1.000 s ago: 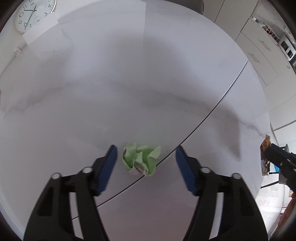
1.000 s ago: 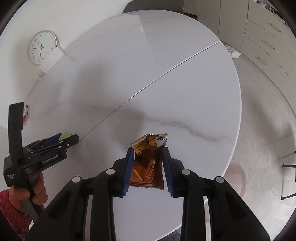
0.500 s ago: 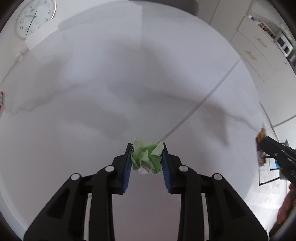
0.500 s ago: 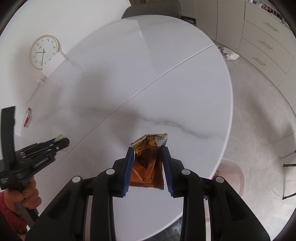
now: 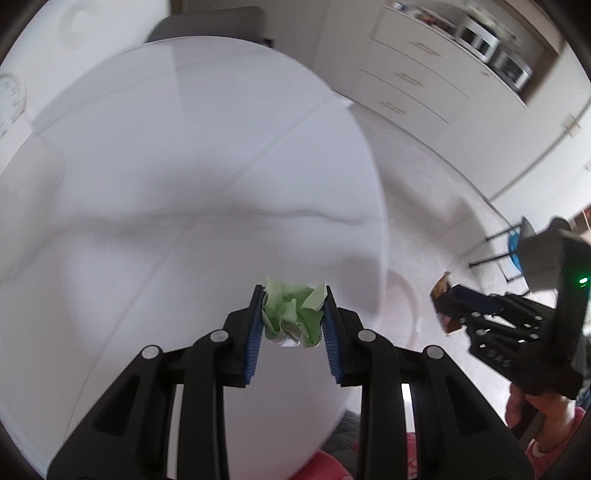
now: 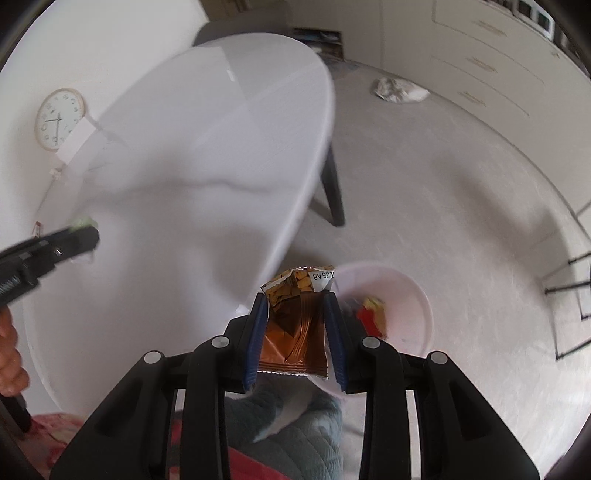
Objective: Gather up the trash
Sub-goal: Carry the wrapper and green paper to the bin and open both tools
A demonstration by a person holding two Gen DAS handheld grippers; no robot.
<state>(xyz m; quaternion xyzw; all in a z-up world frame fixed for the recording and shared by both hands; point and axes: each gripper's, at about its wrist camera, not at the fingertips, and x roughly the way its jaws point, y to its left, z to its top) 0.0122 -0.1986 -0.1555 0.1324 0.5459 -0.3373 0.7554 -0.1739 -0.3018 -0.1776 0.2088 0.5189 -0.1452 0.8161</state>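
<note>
My left gripper (image 5: 293, 317) is shut on a crumpled green paper ball (image 5: 293, 314), held above the white round table (image 5: 147, 184) near its right edge. My right gripper (image 6: 295, 325) is shut on an orange-brown snack wrapper (image 6: 295, 332), held off the table's edge, just left of and above a pale pink bin (image 6: 402, 291) on the floor. The bin holds red and yellow scraps (image 6: 371, 314). In the left wrist view the right gripper (image 5: 454, 306) with the wrapper (image 5: 443, 295) shows at the right, and the bin (image 5: 402, 306) shows faintly past the table edge.
A clock (image 6: 59, 118) leans on the wall behind the table. A dark table leg (image 6: 332, 188) stands near the bin. Crumpled white material (image 6: 399, 90) lies on the floor by the white drawers (image 6: 480, 74). A dark chair (image 5: 214, 26) stands at the table's far side.
Both grippers swung right towards the table edge and the floor bin, each still holding its item. One second ago the left gripper was open around the green paper; it then shut on it.
</note>
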